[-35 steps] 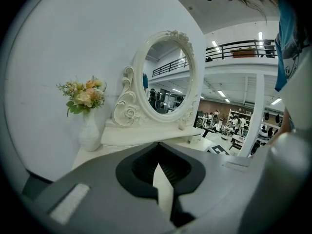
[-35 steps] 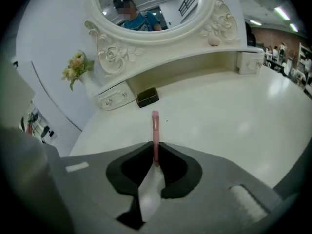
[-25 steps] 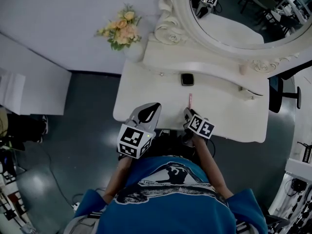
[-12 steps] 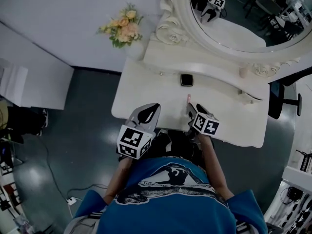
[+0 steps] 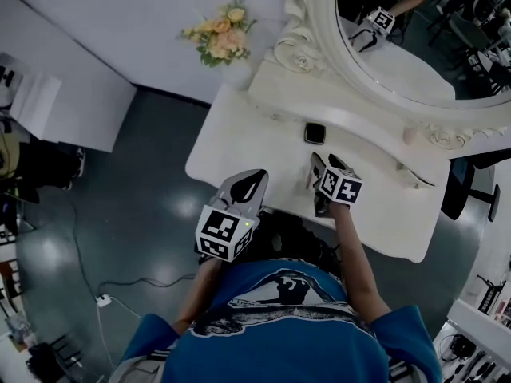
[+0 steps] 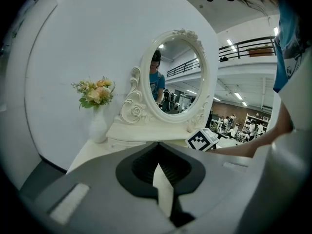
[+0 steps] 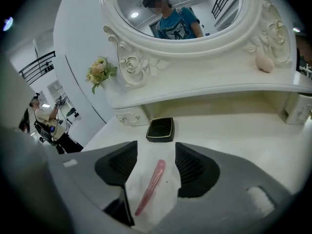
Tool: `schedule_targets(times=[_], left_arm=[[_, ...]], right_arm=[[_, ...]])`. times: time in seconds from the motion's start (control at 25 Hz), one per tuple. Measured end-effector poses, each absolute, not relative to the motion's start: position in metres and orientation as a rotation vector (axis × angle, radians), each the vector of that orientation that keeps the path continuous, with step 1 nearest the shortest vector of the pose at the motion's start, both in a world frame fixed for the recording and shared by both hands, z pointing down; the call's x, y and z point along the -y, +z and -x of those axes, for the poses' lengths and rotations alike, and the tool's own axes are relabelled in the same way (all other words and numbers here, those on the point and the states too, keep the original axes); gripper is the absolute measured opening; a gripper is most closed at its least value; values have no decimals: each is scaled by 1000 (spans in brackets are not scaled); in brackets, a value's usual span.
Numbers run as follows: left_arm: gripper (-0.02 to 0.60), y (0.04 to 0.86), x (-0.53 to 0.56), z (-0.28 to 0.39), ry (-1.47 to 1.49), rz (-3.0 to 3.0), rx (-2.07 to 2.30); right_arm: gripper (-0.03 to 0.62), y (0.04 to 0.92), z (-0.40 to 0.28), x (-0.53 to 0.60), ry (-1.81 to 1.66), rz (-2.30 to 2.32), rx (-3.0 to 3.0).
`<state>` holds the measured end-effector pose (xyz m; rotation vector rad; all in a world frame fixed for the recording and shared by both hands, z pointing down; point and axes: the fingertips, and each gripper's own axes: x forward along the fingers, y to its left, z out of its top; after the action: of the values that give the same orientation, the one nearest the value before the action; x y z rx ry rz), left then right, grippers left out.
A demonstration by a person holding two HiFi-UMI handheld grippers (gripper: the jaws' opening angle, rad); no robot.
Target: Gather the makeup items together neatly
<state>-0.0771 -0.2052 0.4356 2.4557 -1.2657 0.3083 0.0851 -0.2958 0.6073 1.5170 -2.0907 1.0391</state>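
Observation:
A slim pink makeup stick [image 7: 150, 185] lies flat on the white dressing table [image 7: 243, 140]. It sits between the jaws of my right gripper [image 7: 155, 162], which are opening, and neither pad touches it. A black square compact [image 7: 160, 129] rests just beyond the stick, also seen as the compact [image 5: 316, 133] in the head view. There my right gripper [image 5: 319, 170] covers the stick. My left gripper [image 5: 252, 180] hangs over the table's front edge with its jaws together and nothing in them; the left gripper [image 6: 163, 174] points at the mirror.
An oval mirror [image 7: 178, 9] in a carved white frame stands on a raised shelf. A beige sponge [image 7: 264, 63] lies on that shelf at the right. A vase of flowers [image 6: 97, 123] stands at the back left, and a white jar [image 7: 297, 108] at the far right.
My right gripper has moved forward along the pink stick toward the compact, so the stick is now hidden under it in the head view. The left gripper has stayed put.

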Motion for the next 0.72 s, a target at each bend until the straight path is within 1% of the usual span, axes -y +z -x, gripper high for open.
schedule_targets(times=[0.48,0.56,0.72], left_arm=[[18,430,193,103,302,-2327,1470],[18,429,191,108,303,-2302,1508],[18,427,187,115,303,-2268,1553]], right_arm=[[327,617,-63,356,973,-1441,2070],[340,623,-61,361,921,-1435,2046],[342,626,-65,370,755,-1441,1996]])
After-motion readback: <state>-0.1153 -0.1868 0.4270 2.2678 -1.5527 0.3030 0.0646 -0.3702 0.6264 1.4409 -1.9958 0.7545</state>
